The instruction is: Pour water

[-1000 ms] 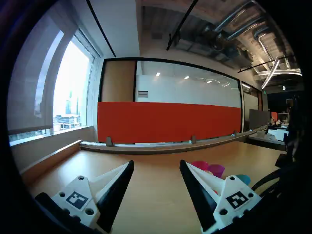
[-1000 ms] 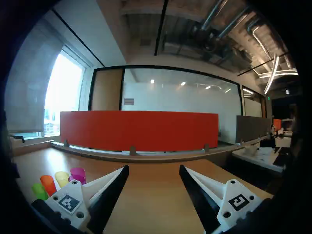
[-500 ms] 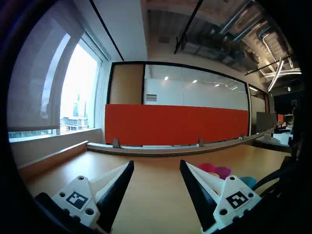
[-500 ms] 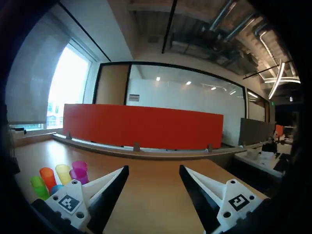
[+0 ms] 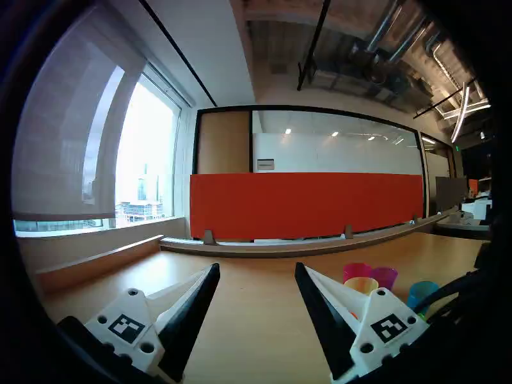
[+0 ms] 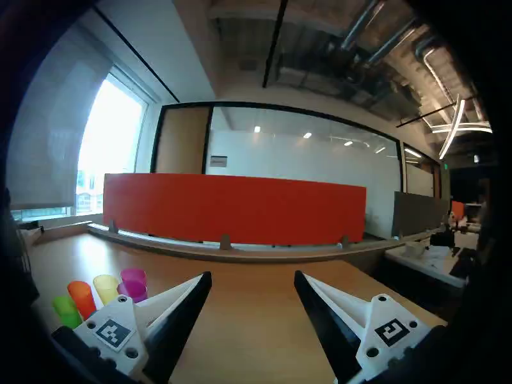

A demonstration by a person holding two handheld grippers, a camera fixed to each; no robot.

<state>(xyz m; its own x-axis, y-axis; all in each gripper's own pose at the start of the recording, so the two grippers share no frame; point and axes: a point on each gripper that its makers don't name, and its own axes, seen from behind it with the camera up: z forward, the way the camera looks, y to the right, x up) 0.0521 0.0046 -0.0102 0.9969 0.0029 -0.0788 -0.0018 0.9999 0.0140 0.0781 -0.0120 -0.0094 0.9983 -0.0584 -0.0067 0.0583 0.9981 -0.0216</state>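
1. While the left gripper (image 5: 256, 265) is hanging low over the wooden table (image 5: 256, 333), its two fingers are standing wide apart, gripping nothing and touching nothing.
2. The right gripper (image 6: 251, 274) is gaping just as wide over the same tabletop, with only bare wood lying between its fingers.
3. Each finger is showing a black wedge-shaped inner face tapering to a point, backed by a white plastic shell carrying screws and a square black-and-white marker.
4. The table is looking smooth and pale with a faint sheen, and a flat red divider panel (image 5: 307, 205) is running along its far edge.
5. In the left gripper view, a pink cup (image 5: 356, 270), a purple cup (image 5: 384, 276) and a blue cup (image 5: 424, 294) are standing upright in a tight cluster just beyond the right-hand finger, partly hidden by it.
6. In the right gripper view, a green cup (image 6: 66, 310), an orange cup (image 6: 81, 297) and a yellow cup (image 6: 105, 287) are standing with the pink and purple ones beside the left-hand finger.
7. All are small translucent plastic tumblers; I cannot tell what they are holding.
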